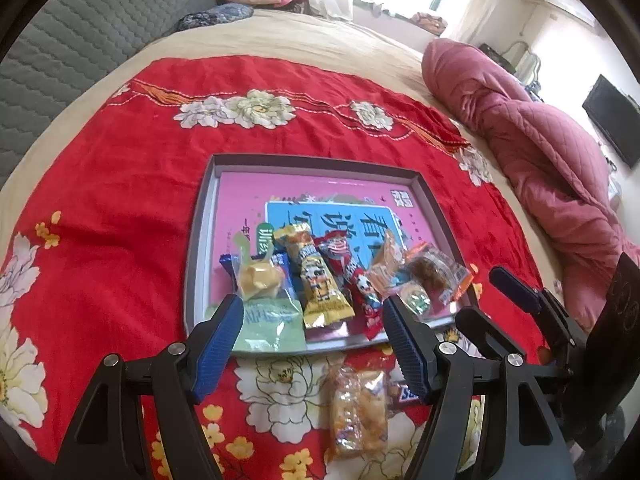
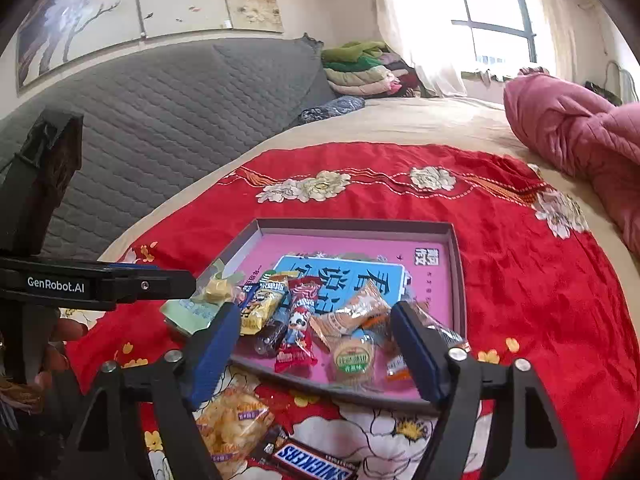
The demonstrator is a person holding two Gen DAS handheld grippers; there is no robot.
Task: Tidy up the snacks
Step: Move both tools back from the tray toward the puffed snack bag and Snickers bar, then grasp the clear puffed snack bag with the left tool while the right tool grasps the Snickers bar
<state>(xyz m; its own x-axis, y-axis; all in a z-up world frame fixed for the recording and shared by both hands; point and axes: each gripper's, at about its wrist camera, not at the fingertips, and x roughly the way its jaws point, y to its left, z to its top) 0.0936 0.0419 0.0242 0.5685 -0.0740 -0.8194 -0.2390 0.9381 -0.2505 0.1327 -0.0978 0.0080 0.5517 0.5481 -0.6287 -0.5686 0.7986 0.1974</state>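
Hovering above a red floral bedspread (image 1: 120, 208), your two grippers face a shallow pink-lined tray (image 2: 456, 264) that already holds most of the wrapped snacks. Your left gripper (image 1: 314, 316) and right gripper (image 2: 314, 320) both have jaws apart and hold nothing. Two snacks lie on the spread just in front of the tray: a rice cracker pack (image 2: 230, 428) and a Snickers bar (image 2: 316, 460). Lower over one, centre it between the fingers, and close across its narrow width.
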